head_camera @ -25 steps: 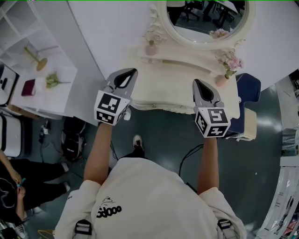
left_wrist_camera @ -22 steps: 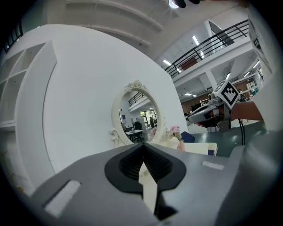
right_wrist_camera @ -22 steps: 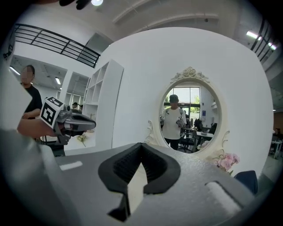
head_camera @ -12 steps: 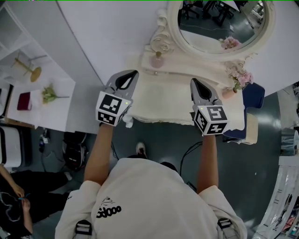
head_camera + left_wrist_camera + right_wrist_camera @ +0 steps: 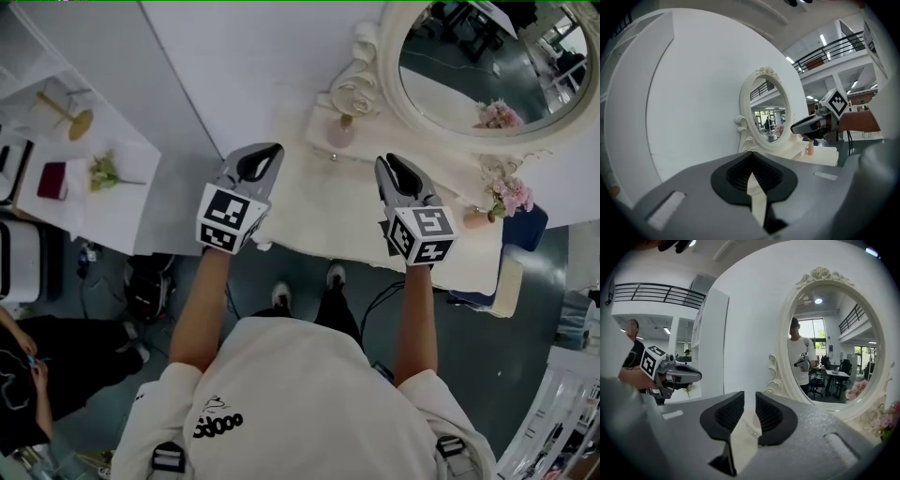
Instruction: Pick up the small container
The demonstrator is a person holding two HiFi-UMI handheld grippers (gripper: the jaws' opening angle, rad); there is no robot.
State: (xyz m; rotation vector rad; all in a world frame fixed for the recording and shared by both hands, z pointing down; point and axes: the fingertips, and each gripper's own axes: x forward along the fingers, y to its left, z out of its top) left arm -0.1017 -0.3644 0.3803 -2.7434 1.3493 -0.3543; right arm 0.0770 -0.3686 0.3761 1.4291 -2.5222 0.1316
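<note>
A small pink container (image 5: pixel 343 131) stands on the cream vanity table (image 5: pixel 319 202), at the foot of the oval mirror's (image 5: pixel 487 66) scrolled frame. My left gripper (image 5: pixel 260 161) hovers over the table's left edge, short of the container and to its left. Its jaws are shut with nothing between them (image 5: pixel 750 153). My right gripper (image 5: pixel 392 169) hangs over the table's middle, nearer me than the container and to its right. Its jaws (image 5: pixel 750 399) are opening, with a narrow gap and nothing in it. Each gripper view shows the other gripper in the air.
A pink vase with flowers (image 5: pixel 487 214) stands at the table's right end, a blue chair (image 5: pixel 527 230) beyond it. A white shelf (image 5: pixel 112 202) at the left carries a maroon box (image 5: pixel 53 179) and a gold stand. A black bag (image 5: pixel 150 281) and cables lie on the floor.
Both grippers have moved forward over the tabletop. The view has swung, so the mirror and the pink container now sit further right and closer.
</note>
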